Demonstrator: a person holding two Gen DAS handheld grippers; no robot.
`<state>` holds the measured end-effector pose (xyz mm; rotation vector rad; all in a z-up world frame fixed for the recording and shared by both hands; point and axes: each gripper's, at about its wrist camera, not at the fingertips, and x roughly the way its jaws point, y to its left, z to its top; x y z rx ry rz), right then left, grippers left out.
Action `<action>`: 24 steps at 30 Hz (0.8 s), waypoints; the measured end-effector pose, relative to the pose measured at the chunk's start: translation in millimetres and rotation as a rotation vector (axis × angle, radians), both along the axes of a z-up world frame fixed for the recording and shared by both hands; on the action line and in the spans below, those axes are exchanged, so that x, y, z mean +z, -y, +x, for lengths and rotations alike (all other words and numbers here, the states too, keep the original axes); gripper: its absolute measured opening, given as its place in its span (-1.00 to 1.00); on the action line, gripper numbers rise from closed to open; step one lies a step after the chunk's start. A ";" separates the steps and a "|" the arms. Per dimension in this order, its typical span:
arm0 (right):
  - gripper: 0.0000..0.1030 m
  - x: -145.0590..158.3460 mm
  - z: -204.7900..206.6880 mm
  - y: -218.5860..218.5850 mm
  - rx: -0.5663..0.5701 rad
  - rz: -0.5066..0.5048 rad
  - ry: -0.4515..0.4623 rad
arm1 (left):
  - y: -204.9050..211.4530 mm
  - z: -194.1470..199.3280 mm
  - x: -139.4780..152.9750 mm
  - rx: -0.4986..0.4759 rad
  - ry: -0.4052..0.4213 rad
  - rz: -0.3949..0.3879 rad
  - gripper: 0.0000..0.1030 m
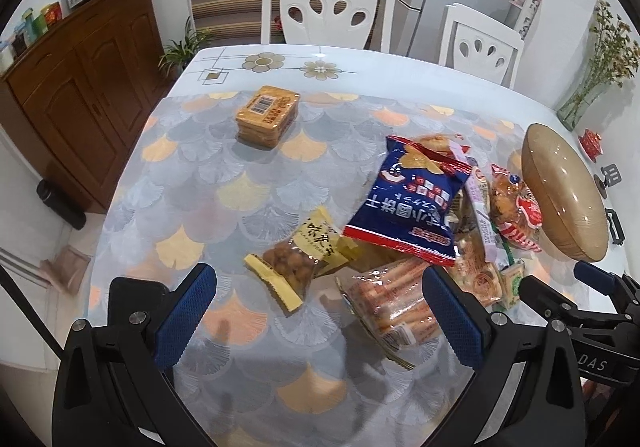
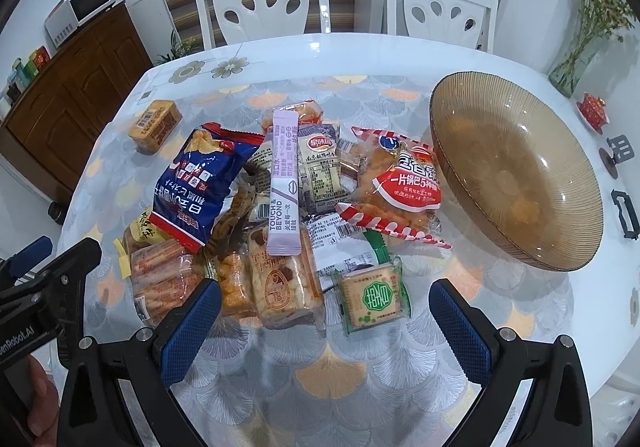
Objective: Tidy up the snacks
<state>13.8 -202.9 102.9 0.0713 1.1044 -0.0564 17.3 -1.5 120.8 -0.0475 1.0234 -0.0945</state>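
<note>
Crowding the tablecloth point(image 2: 340, 371), snack pile point(image 2: 280, 199) sits beside bowl point(image 2: 516, 167).

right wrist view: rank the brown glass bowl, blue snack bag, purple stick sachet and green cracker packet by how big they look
1. brown glass bowl, clearly the largest.
2. blue snack bag.
3 and 4. purple stick sachet and green cracker packet look about alike; the cracker packet lies nearer the camera, so their order is unsure.

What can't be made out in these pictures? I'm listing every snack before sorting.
- Packets under the blue biscuit bag, right wrist view: covered, kind unreadable.
- Wafer-roll pack, left wrist view: partly behind the left gripper finger.
- Amber glass bowl, left wrist view: seen nearly edge-on, inside hidden.
- Jars on the wooden cabinet: too small to read.
</note>
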 end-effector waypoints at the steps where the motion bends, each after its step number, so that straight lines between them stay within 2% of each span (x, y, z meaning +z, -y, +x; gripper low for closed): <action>1: 1.00 0.0 0.2 -0.4 0.000 -0.002 0.000 | -1.1 0.2 0.0 0.003 -0.001 0.000 0.99; 11: 1.00 -2.6 3.0 -3.2 0.007 -0.009 -0.012 | -3.1 1.7 -1.4 0.008 -0.008 -0.003 0.99; 16: 0.99 -1.8 5.4 0.8 0.006 -0.005 -0.007 | 0.4 9.4 0.8 -0.049 -0.006 -0.024 0.99; 20: 0.86 0.0 15.4 8.5 0.009 0.025 -0.008 | 1.9 28.8 -0.2 -0.115 -0.048 -0.088 0.99; 24: 0.70 0.3 30.0 12.8 0.011 0.076 -0.018 | 7.8 52.6 -9.2 -0.174 -0.103 -0.107 0.99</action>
